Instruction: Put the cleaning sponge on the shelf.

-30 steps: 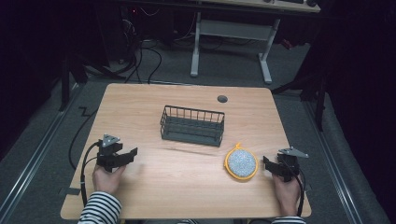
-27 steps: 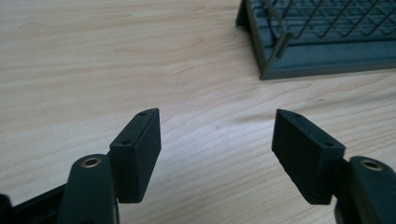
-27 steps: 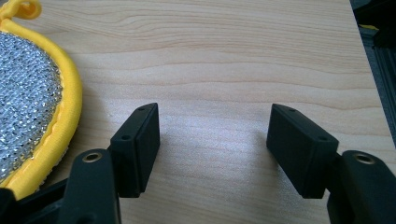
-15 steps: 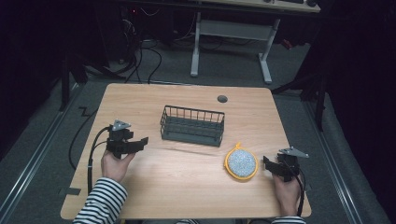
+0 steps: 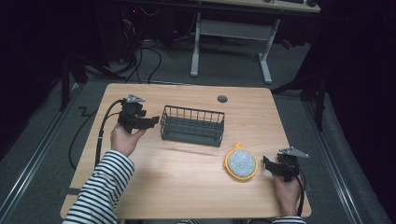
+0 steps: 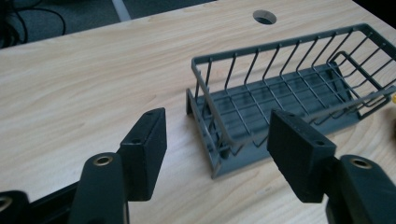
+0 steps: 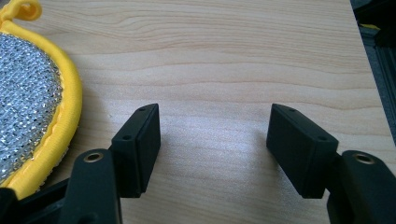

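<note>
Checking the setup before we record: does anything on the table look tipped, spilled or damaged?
Nothing stands out. The wire basket stands upright and empty, and the yellow-rimmed scrubber lies flat on the table.

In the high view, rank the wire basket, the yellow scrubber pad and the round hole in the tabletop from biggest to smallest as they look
1. Wire basket, clearly the largest.
2. Yellow scrubber pad.
3. Round hole, the smallest; it lies farthest from the camera, yet the gap is too plain to doubt.

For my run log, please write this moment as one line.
left gripper: open, beside wire basket end | right gripper: open, beside round scrubber | both grippers hold nothing | table
</note>
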### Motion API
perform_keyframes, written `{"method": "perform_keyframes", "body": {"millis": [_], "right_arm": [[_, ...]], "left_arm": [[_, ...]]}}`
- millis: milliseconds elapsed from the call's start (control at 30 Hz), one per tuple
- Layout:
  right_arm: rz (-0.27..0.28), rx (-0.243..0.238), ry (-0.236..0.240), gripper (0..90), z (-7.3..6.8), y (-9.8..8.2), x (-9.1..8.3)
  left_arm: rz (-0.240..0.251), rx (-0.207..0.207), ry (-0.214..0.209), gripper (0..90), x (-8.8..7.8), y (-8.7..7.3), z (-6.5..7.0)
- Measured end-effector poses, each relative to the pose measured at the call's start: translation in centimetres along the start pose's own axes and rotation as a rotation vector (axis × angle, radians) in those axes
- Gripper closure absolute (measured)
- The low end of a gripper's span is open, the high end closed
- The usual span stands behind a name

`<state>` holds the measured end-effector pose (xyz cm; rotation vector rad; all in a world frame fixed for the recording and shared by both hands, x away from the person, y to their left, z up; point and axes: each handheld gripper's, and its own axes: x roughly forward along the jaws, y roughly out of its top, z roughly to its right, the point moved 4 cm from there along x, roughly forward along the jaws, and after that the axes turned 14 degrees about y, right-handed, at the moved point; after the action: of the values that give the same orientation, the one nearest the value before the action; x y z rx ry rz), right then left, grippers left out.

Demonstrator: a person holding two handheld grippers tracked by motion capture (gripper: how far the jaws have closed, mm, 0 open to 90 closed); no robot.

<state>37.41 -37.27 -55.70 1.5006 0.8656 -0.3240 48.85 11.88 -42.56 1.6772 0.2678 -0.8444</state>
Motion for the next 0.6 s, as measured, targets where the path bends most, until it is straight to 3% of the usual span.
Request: {"method": "perform_keyframes", "body": {"millis": [333,600], "right_arm": [[0.002,0.003,0.002,35.1,0.0,0.0,0.0],[0.0,0.003,-0.001,35.2,0.0,0.0,0.0]], "left_arm": [[-0.079,0.067,0.0,43.9,3.8,1.4,1.6],[-0.116,0.066,0.003,50.3,5.1,1.0,1.6]]}}
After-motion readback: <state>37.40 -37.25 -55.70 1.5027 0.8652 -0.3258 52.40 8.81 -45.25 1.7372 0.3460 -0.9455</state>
